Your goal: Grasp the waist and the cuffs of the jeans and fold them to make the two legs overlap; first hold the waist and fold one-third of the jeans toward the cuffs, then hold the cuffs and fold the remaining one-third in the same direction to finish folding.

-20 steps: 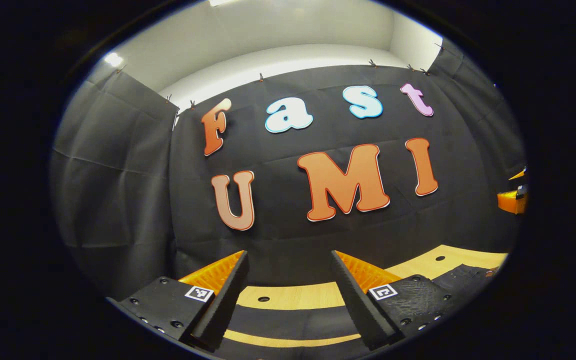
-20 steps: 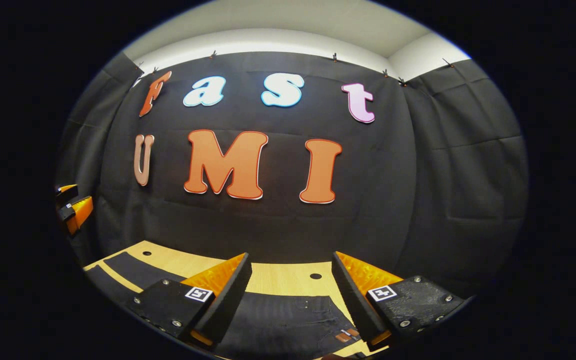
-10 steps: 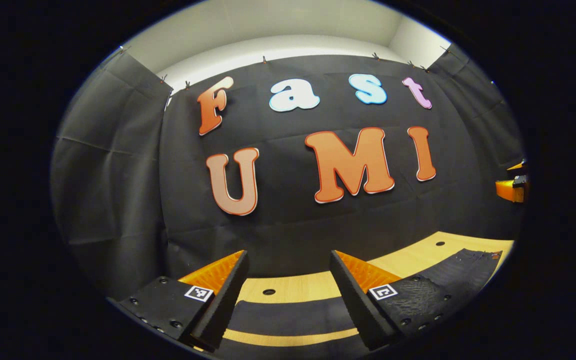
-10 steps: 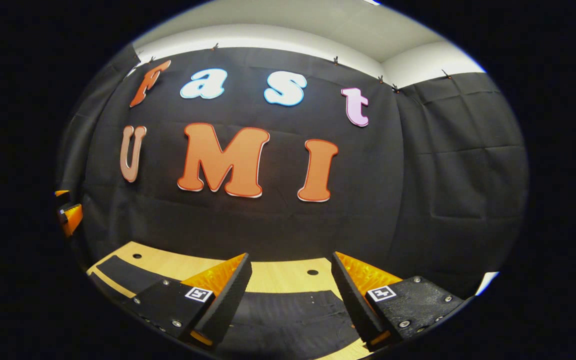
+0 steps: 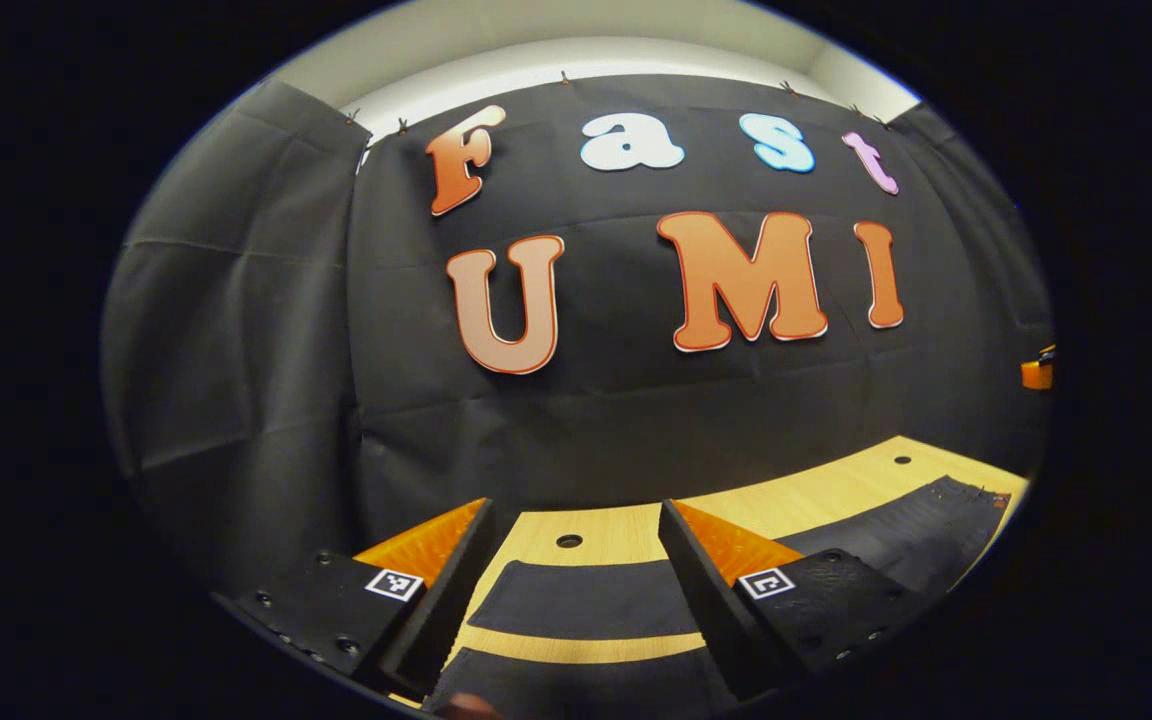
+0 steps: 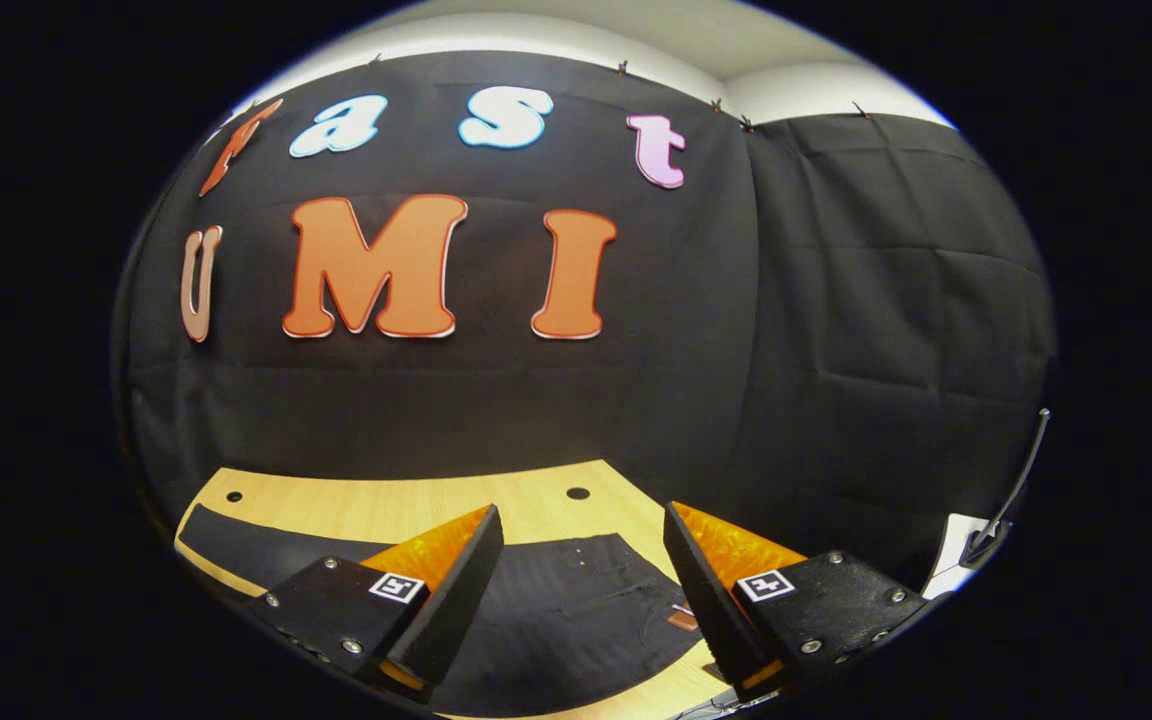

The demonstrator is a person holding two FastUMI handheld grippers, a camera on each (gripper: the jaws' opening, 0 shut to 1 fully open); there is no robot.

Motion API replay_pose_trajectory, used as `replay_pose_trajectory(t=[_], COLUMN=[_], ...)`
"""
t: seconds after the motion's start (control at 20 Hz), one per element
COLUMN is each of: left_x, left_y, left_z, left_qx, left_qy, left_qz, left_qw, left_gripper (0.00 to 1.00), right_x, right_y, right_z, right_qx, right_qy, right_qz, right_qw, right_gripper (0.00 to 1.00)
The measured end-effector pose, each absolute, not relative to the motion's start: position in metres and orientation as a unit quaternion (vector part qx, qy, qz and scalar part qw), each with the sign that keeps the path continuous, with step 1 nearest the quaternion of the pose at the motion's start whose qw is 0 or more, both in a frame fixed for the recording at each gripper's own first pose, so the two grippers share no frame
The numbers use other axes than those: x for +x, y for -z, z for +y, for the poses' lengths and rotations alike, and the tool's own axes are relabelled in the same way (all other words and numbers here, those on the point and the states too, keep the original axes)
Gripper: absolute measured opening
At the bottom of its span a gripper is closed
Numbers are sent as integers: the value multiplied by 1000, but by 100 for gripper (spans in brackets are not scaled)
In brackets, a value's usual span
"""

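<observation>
Below both grippers, dark jeans [image 6: 576,610] lie flat on the wooden tabletop [image 6: 416,505]. The left gripper [image 5: 571,600] hovers over the two legs near the cuffs, its jaws spread and holding nothing. The right gripper [image 6: 581,600] hangs over the waist end, jaws likewise spread and empty.

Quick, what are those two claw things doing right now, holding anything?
Left gripper: open, holding nothing, above the jeans.
Right gripper: open, holding nothing, above the jeans.
</observation>
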State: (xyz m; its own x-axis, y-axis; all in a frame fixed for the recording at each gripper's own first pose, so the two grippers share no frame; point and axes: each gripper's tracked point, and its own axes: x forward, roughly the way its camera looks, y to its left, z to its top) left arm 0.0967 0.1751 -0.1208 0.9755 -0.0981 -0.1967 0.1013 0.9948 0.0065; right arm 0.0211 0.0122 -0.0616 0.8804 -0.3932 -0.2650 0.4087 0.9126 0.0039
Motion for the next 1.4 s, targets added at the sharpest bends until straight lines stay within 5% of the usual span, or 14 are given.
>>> replay_pose_trajectory(t=[0.2,0.55,0.9,1.4], left_x=[97,86,39,-7], left_y=[143,246,363,422], left_z=[159,190,223,228], left_qx=[3,-75,-155,-301], left_qy=[42,-42,-110,-207], left_qz=[138,333,542,668], left_qw=[990,939,819,649], left_gripper=[98,99,98,87], right_x=[32,24,-1,-16], right_y=[100,186,277,363], right_z=[-7,-43,-67,-93], right_qx=[48,118,229,274], right_qy=[193,200,218,243], right_qz=[189,323,459,578], right_qw=[962,917,830,729], right_gripper=[98,98,98,97])
